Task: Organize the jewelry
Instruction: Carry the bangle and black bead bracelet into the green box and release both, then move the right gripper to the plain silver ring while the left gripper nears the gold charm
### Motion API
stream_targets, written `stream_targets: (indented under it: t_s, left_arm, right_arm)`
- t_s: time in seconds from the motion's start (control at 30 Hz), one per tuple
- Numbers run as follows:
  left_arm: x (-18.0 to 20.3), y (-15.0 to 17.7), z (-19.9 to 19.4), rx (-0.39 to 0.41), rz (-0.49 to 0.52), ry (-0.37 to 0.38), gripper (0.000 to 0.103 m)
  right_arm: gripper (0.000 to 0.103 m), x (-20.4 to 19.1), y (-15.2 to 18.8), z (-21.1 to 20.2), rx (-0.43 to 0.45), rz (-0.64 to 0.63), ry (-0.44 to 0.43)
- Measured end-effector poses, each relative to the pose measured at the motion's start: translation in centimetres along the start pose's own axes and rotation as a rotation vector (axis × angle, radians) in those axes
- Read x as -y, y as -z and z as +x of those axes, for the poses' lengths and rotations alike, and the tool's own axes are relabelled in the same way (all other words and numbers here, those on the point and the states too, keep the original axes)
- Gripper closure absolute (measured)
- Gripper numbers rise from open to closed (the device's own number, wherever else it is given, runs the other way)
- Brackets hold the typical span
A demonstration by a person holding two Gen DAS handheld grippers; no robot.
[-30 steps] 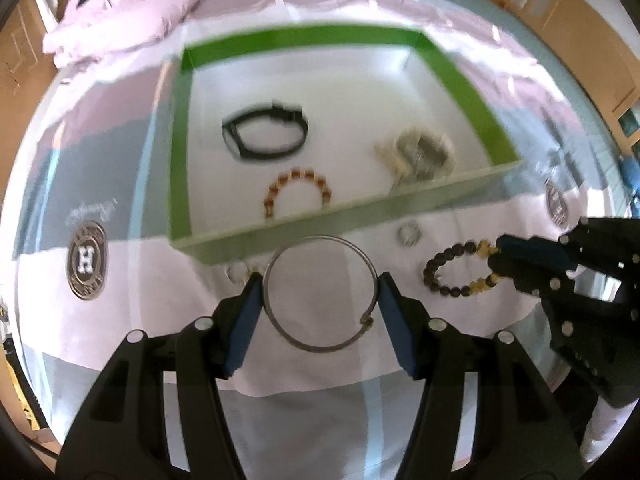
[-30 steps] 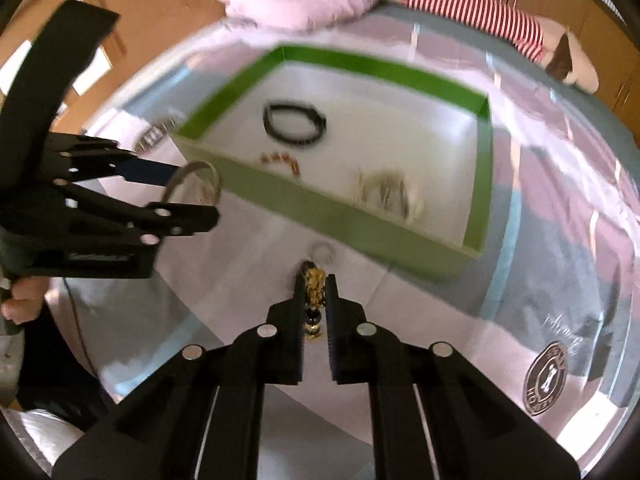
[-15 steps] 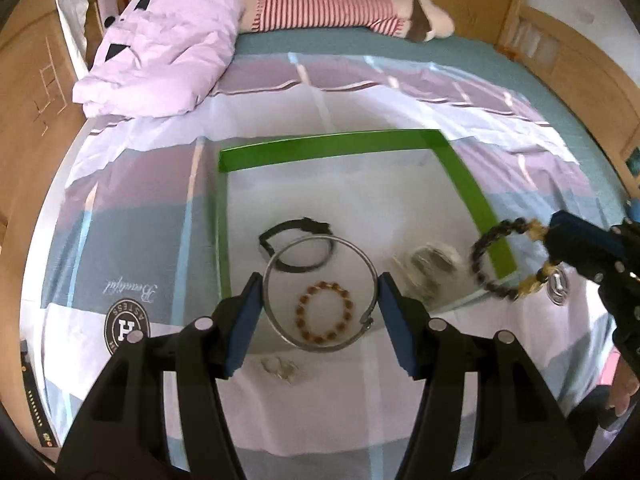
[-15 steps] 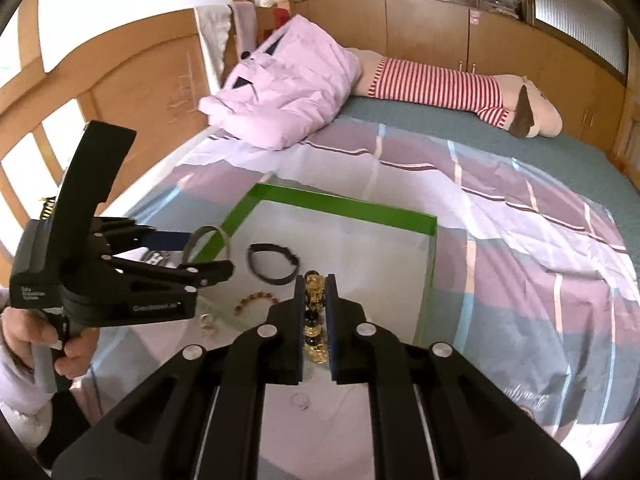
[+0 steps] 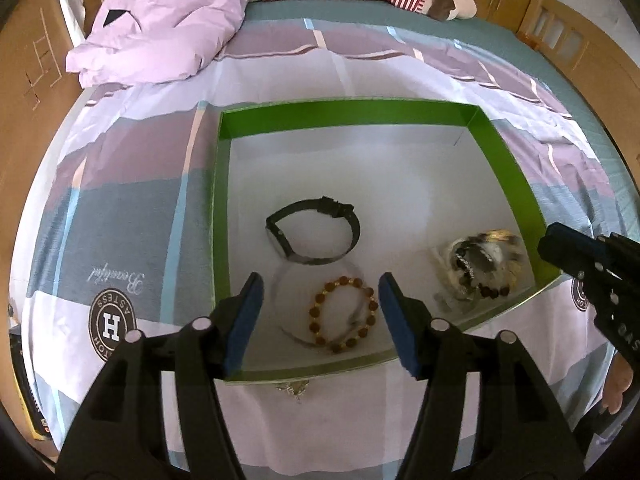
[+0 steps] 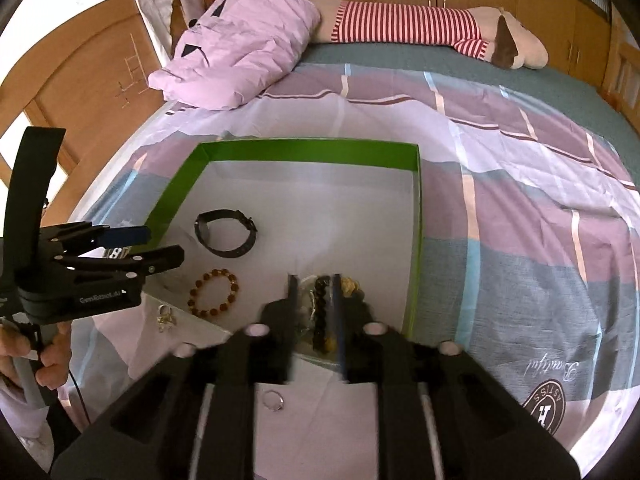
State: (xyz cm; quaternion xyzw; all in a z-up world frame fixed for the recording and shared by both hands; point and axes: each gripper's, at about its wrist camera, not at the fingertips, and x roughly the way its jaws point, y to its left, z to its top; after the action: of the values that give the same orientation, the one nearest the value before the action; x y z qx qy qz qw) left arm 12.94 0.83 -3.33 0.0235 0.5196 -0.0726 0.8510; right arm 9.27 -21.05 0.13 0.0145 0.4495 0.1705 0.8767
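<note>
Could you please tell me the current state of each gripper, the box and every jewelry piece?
left gripper: open, empty
right gripper: open, blurred
green box: uncovered, on the bed
silver bangle: in the box, blurred, around the amber bracelet
amber bracelet: flat in the box
black strap: looped, in the box
dark bead bracelet: in the box, on the jewelry pile
ring: outside the box, on the bedspread

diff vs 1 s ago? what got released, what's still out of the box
Both grippers let go. The left gripper dropped the silver bangle into the green box, around the amber bracelet. The right gripper released the dark bead bracelet onto the jewelry pile. Black watch unmoved; ring and trinket still outside.
</note>
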Motion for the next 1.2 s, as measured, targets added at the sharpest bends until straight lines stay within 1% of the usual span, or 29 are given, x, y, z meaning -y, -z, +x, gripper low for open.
stream_targets:
  t_s: [0.03, 0.17, 0.23, 0.3, 0.33, 0.37, 0.4, 0.43, 0.47, 0.5, 0.53, 0.63, 0.67, 0.73, 0.8, 0.9, 0.97, 1.03, 1.1, 1.13, 1.2]
  left_arm:
    - [0.0, 0.0, -0.2, 0.007, -0.001, 0.0, 0.034]
    - [0.4, 0.1, -1.1, 0.021, 0.014, 0.0, 0.034]
    - [0.3, 0.4, -1.5, 0.016, 0.021, 0.0, 0.032]
    - [0.1, 1.3, -2.4, 0.001, 0.03, 0.016, 0.026]
    - [-0.1, 1.8, -2.7, -0.007, 0.036, 0.025, 0.022]
    - [-0.3, 2.6, -3.3, -0.015, 0.048, 0.028, 0.02]
    - [-0.4, 3.4, -3.7, -0.022, 0.063, 0.007, 0.019]
    - [-0.4, 3.9, -3.8, -0.032, 0.074, -0.016, 0.017]
    - [-0.5, 4.6, -3.6, -0.048, 0.093, -0.044, 0.017]
    - [-0.6, 5.0, -3.3, -0.061, 0.098, -0.047, 0.017]
    - [-0.8, 5.4, -2.6, -0.088, 0.094, -0.04, 0.016]
    - [-1.4, 6.1, -0.2, -0.174, 0.06, -0.02, 0.016]
    - [-1.6, 6.2, 0.8, -0.207, 0.041, -0.008, 0.016]
    - [-2.0, 6.4, 1.7, -0.231, 0.019, 0.002, 0.016]
    - [-2.5, 6.5, 2.3, -0.244, -0.006, 0.0, 0.017]
    - [-3.1, 6.6, 2.8, -0.25, -0.034, 0.009, 0.016]
    - [-3.4, 6.6, 3.1, -0.25, -0.051, 0.006, 0.016]
    - [-3.5, 6.6, 3.5, -0.243, -0.062, 0.004, 0.016]
    - [-3.4, 6.7, 3.9, -0.242, -0.065, 0.021, 0.016]
    - [-3.3, 6.7, 4.1, -0.244, -0.064, 0.035, 0.016]
    - [-3.1, 6.6, 4.4, -0.243, -0.063, 0.053, 0.016]
  right_arm:
    - [0.074, -0.1, 0.0, -0.3, 0.008, 0.002, -0.002]
    - [0.074, -0.6, 0.1, -1.2, 0.012, -0.01, -0.016]
    - [0.074, -0.9, 0.4, -1.6, 0.004, -0.01, -0.041]
    - [0.073, -1.3, 1.5, -2.0, -0.016, -0.023, -0.094]
    - [0.067, -1.6, 2.1, -2.2, -0.029, -0.035, -0.122]
    - [0.065, -2.1, 3.2, -2.1, -0.062, -0.063, -0.172]
    - [0.062, -2.7, 4.4, -1.8, -0.1, -0.099, -0.193]
    - [0.062, -3.2, 5.1, -1.4, -0.126, -0.133, -0.179]
    - [0.062, -3.9, 6.0, -0.6, -0.145, -0.186, -0.123]
    - [0.062, -4.5, 6.4, 0.1, -0.154, -0.215, -0.088]
    - [0.062, -4.8, 6.8, 1.2, -0.171, -0.226, -0.077]
    - [0.062, -4.9, 7.5, 3.4, -0.202, -0.206, -0.088]
    - [0.063, -5.1, 8.0, 4.3, -0.235, -0.22, -0.081]
    - [0.074, -5.7, 9.0, 5.5, -0.294, -0.272, -0.058]
    - [0.074, -6.2, 9.5, 5.9, -0.328, -0.293, -0.076]
    - [0.074, -7.3, 10.0, 5.3, -0.386, -0.332, -0.174]
    - [0.073, -7.7, 10.0, 4.6, -0.369, -0.346, -0.169]
    - [0.073, -7.7, 9.8, 4.4, -0.356, -0.329, -0.169]
    - [0.071, -7.2, 9.5, 4.4, -0.347, -0.295, -0.158]
    - [0.068, -7.0, 9.4, 4.5, -0.346, -0.283, -0.15]
    - [0.067, -6.4, 9.3, 4.7, -0.344, -0.243, -0.128]
